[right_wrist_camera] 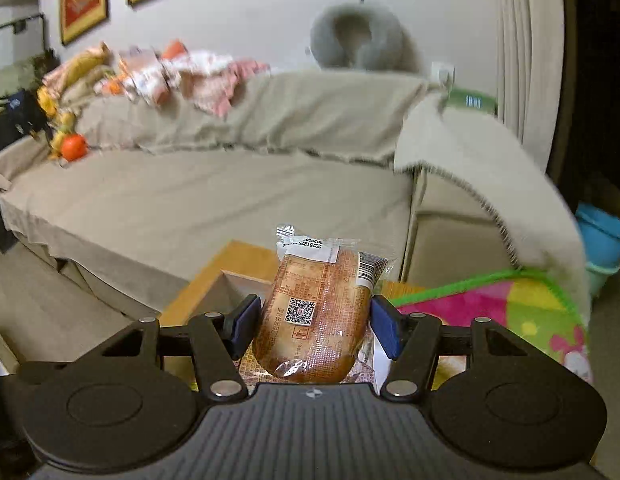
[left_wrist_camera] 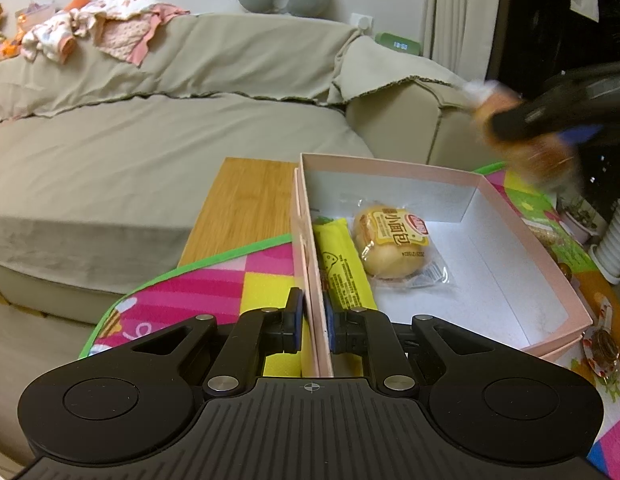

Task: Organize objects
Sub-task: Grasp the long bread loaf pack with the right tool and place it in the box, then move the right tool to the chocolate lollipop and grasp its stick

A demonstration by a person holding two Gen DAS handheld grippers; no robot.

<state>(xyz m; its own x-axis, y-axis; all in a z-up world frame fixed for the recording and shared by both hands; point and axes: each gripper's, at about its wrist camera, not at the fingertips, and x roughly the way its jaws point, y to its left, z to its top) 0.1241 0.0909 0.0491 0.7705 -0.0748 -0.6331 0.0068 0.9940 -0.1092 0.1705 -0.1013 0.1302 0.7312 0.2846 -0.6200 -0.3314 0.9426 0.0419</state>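
An open pink box (left_wrist_camera: 389, 169) sits on a colourful mat, with a round wrapped bun (left_wrist_camera: 393, 240) and a yellow packet (left_wrist_camera: 341, 264) inside it. My left gripper (left_wrist_camera: 313, 309) is shut on the box's near left wall, one pad on each side. In the right wrist view, my right gripper (right_wrist_camera: 313, 316) is shut on a long wrapped bread packet (right_wrist_camera: 315, 300), its printed back with a QR code facing up. In the left wrist view the right gripper (left_wrist_camera: 549, 118) and its bread (left_wrist_camera: 525, 148) show as a blur above the box's far right corner. A corner of the box (right_wrist_camera: 238, 282) lies below the bread.
A wooden board (left_wrist_camera: 242, 204) lies under the pink, yellow and green mat (left_wrist_camera: 214, 284). A beige sofa (left_wrist_camera: 150, 140) with clothes on its back stands behind. A wrapped sweet (left_wrist_camera: 601, 352) lies on the mat to the right of the box, with white plant pots (left_wrist_camera: 617, 240) beyond.
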